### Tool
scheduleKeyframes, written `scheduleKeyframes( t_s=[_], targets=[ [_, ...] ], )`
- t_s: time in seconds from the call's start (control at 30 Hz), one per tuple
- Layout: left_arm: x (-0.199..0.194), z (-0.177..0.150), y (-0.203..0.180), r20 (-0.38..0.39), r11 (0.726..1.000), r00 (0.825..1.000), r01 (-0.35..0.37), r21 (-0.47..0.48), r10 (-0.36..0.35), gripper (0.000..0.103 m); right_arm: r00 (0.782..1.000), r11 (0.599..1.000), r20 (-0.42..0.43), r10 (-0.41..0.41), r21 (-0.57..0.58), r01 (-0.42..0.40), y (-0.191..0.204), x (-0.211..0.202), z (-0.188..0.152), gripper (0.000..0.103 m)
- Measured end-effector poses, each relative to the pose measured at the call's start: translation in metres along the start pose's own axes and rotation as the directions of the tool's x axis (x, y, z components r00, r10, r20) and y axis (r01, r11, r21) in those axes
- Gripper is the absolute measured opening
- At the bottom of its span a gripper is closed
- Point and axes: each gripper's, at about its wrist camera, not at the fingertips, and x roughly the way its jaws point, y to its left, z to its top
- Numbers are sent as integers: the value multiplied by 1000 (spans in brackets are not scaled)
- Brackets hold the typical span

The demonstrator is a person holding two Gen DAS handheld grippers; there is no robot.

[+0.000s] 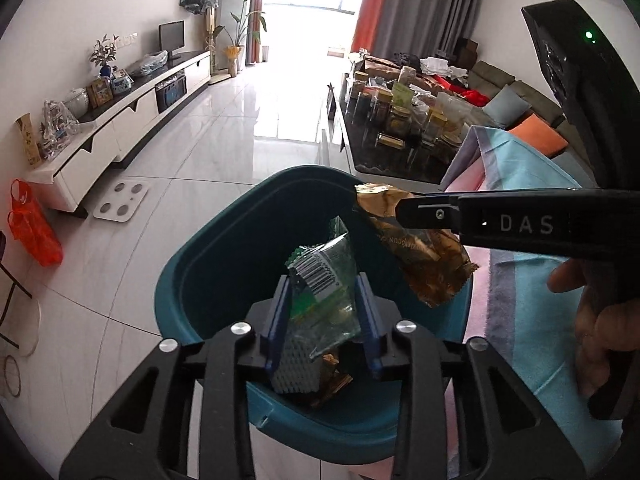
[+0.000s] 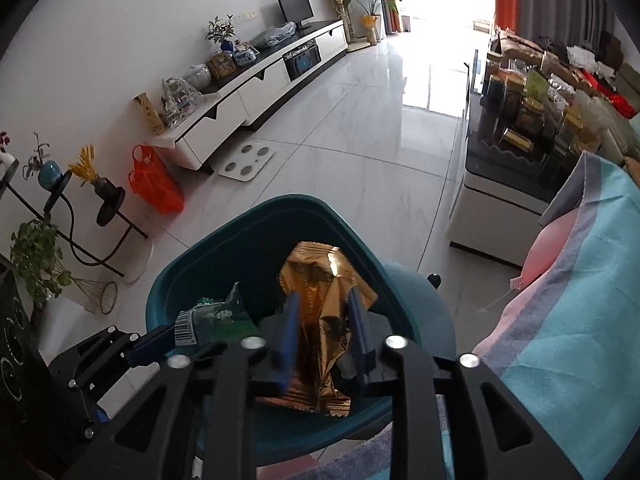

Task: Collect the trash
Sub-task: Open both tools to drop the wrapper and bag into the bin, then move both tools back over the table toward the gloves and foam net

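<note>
2 wrappers over my bin (image 1: 208, 256): green wrapper (image 1: 324, 296) between left gripper (image 1: 326, 304) fingers, gold wrapper (image 2: 324, 320) between right gripper (image 2: 326, 328) at 3 o'clock, jaws parted, grip unclear. Drop left.

A home living room: a long white TV cabinet (image 2: 256, 92) with a monitor (image 2: 296, 8) on it lines the wall; opposite it stand a cluttered table (image 1: 400, 128), a cushioned sofa (image 1: 520, 100) and window curtains (image 1: 420, 4).
</note>
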Motion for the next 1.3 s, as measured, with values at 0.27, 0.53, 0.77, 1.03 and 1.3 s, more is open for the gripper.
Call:
scheduleKeyframes(
  t_s=[0.27, 0.53, 0.77, 1.03, 1.3],
  targets=[
    [-13, 0, 5, 42, 1000, 999, -25, -12, 25, 61, 999, 999, 28, 27, 20, -27, -4, -9, -2, 50],
    [-46, -2, 22, 105, 996, 991, -83, -36, 86, 73, 999, 999, 42, 33, -6, -32, 3, -20, 0, 71],
    [-71, -2, 38, 142, 993, 983, -105, -58, 112, 76, 997, 999, 68, 43, -13, -42, 8, -34, -1, 74],
    [-109, 5, 28, 234, 993, 966, -107, -42, 114, 91, 981, 997, 187, -44, -48, 54, 6, -78, -12, 86],
    [-155, 16, 1, 331, 996, 940, -84, -7, 82, 98, 941, 988, 311, -132, -31, 149, -11, -132, -42, 96]
  ],
)
